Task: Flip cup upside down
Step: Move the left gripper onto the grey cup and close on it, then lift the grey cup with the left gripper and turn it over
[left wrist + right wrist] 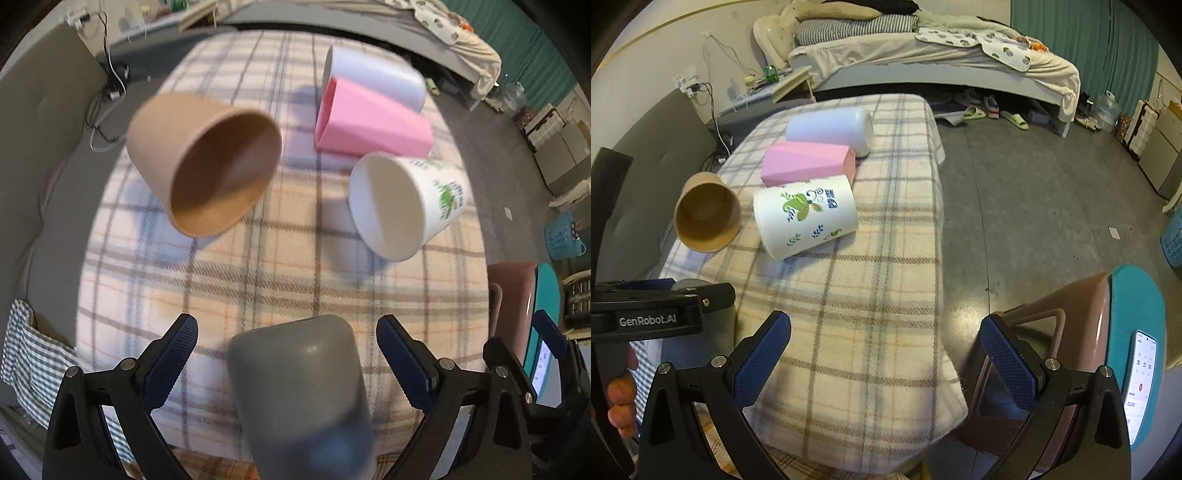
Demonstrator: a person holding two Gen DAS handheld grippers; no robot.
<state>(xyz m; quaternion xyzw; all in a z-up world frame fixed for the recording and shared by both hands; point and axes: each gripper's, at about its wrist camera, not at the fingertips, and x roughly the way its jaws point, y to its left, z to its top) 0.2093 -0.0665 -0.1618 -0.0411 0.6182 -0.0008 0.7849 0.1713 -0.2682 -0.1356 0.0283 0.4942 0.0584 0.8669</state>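
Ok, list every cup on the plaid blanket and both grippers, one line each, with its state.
brown cup: on its side, mouth toward the cameras
printed white cup: on its side
pink cup: on its side
plain white cup: on its side
grey cup: upside down, between the open fingers
left gripper: open
right gripper: open, empty

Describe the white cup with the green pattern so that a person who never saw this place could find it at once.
Look at the plaid blanket that covers the low table in front of the bed. Four cups lie on their sides there in a loose row; the printed cup lies between the brown cup and the pink cup. It alone has green leaves and writing on its white wall; the plain white cup has none.
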